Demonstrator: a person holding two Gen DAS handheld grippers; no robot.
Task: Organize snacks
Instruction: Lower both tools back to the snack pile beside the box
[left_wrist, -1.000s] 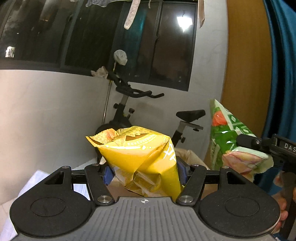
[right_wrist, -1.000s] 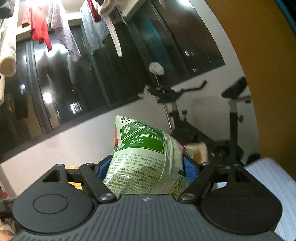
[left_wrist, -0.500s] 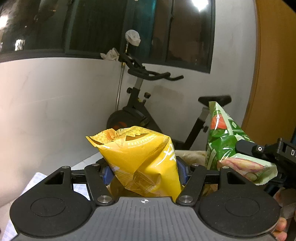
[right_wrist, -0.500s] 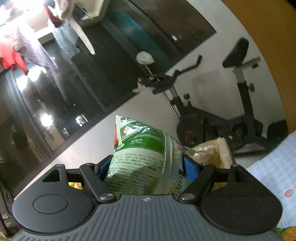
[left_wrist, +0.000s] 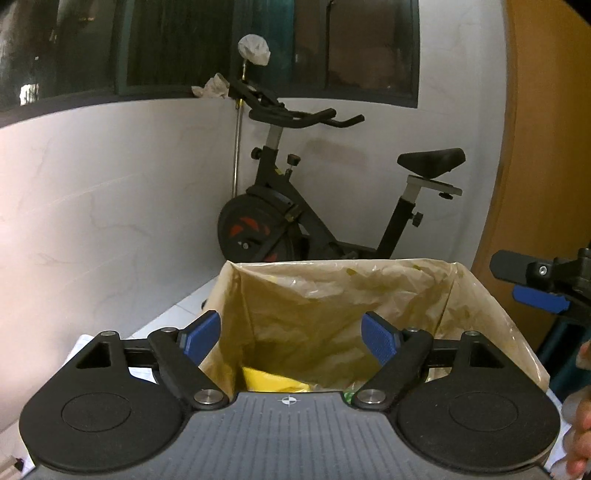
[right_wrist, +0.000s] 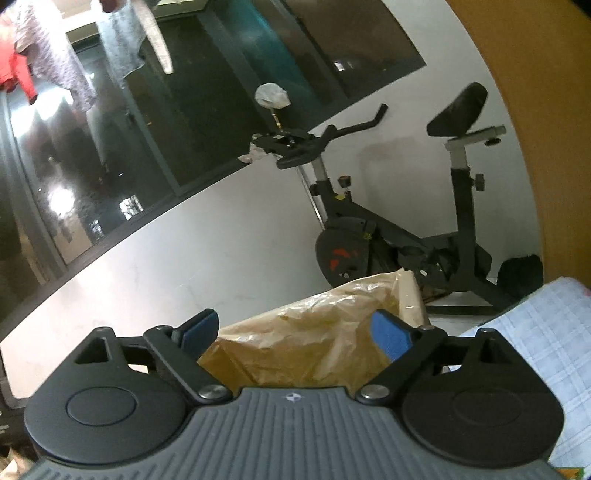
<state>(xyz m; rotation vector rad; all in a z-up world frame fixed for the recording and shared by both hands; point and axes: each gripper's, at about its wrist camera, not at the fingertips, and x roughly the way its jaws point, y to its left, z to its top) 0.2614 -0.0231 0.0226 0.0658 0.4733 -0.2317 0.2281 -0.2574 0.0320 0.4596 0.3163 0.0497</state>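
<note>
Yellow snack bag (left_wrist: 273, 380) lies inside the lined bin (left_wrist: 369, 291). My left gripper (left_wrist: 291, 334) and right gripper (right_wrist: 295, 334) are opening, both empty above it. Drop step done, I judge; next: fetch 2 more snacks.

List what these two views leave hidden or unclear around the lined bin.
- Yellow snack bag in the lined bin: left wrist view, mostly hidden by the left tool body.
- Green scrap beside it: same view, too small to identify.
- Bin's inside: right wrist view, blocked by the near liner wall.
- Right tool: left wrist view, cut off by the right edge.
</note>
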